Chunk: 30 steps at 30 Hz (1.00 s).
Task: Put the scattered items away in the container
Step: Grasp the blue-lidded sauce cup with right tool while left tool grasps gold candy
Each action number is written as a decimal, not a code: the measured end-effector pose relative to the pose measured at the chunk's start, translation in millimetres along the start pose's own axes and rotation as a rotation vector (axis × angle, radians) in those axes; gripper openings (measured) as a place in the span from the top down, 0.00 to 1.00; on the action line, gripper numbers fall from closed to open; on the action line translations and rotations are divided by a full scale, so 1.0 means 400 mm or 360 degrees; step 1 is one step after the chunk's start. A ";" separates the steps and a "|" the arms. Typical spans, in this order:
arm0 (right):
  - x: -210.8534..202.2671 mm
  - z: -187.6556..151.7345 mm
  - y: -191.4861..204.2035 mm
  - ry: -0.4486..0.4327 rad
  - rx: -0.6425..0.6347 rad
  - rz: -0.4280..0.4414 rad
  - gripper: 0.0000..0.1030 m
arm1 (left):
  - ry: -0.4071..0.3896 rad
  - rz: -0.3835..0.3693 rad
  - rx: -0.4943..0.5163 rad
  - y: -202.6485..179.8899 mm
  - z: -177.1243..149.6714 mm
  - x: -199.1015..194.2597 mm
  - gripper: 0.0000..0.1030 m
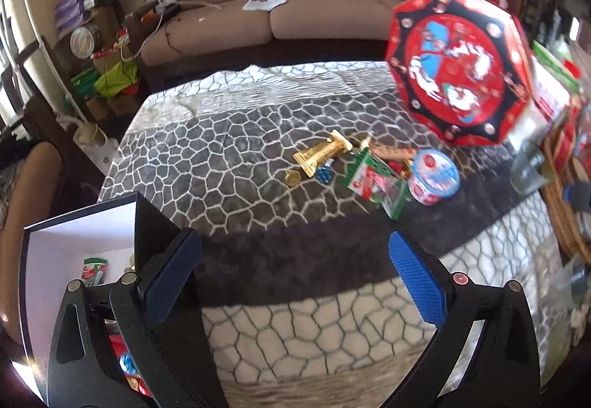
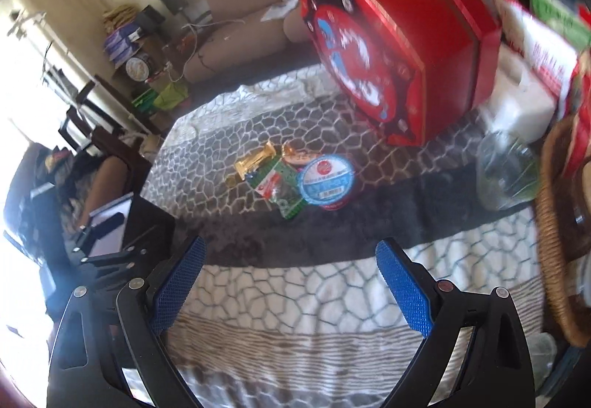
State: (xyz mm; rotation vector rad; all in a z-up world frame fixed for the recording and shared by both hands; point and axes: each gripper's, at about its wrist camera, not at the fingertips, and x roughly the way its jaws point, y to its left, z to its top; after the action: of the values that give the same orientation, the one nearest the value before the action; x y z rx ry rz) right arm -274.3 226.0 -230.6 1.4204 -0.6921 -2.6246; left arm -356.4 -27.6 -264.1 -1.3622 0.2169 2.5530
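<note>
Black box (image 1: 147,223): white inside, open at the top, at the near left edge of the blanket (image 1: 258,134); in the left wrist view a green-and-red packet (image 1: 94,269) lies in it, with red and blue wrappers lower down behind the left gripper's frame. In the right wrist view the box (image 2: 147,219) shows only its dark side and a strip of white lining.
Blanket: grey and white cobble print with a dark band across it; it carries everything.
Scattered pile: near the middle of the blanket, well apart from the box.
Gold column (image 1: 321,153): on its side at the pile's left, a gold coin (image 1: 291,177) just beside it.
Green packet (image 1: 373,179): flat, between the column and the tub.
Tub (image 1: 436,175): round, blue-and-white lid, at the pile's right, touching the packet (image 2: 277,182) as seen in the right wrist view (image 2: 325,179).
Red tin (image 1: 460,64): octagonal, tilted up on edge at the far right of the blanket, lid face toward the cameras (image 2: 399,50).
Bottle (image 2: 508,173): clear plastic, near the right edge, beside a wicker basket (image 2: 554,216).
Left gripper (image 1: 295,275): wide apart, empty, above the near edge right beside the box.
Right gripper (image 2: 291,282): wide apart, empty, above the near edge, pointing at the pile.
</note>
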 end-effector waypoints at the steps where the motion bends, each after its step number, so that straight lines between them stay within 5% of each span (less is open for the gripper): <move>1: 0.024 0.015 -0.006 0.0033 0.0029 -0.0019 0.07 | 0.0020 -0.0017 -0.0026 0.008 0.014 0.017 0.01; 9: 0.245 0.107 -0.037 0.0346 0.0120 -0.0186 0.07 | 0.0271 -0.0121 -0.0167 0.043 0.088 0.116 0.03; 17: 0.329 0.158 -0.044 0.0333 0.0077 -0.0359 0.07 | 0.0319 -0.0126 -0.0283 0.044 0.125 0.216 0.04; 26: 0.439 0.151 -0.085 0.0387 0.0064 -0.0466 0.07 | 0.0354 -0.0089 -0.0080 -0.013 0.143 0.342 0.05; 30: 0.470 0.149 -0.090 0.0385 0.0067 -0.0465 0.08 | 0.0361 -0.0093 -0.0146 0.003 0.142 0.384 0.12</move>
State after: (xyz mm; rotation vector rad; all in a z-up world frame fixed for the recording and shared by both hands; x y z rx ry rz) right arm -424.2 227.3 -363.6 1.9436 -0.5505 -2.5823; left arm -484.5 6.4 -360.3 -1.6670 0.0985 2.3857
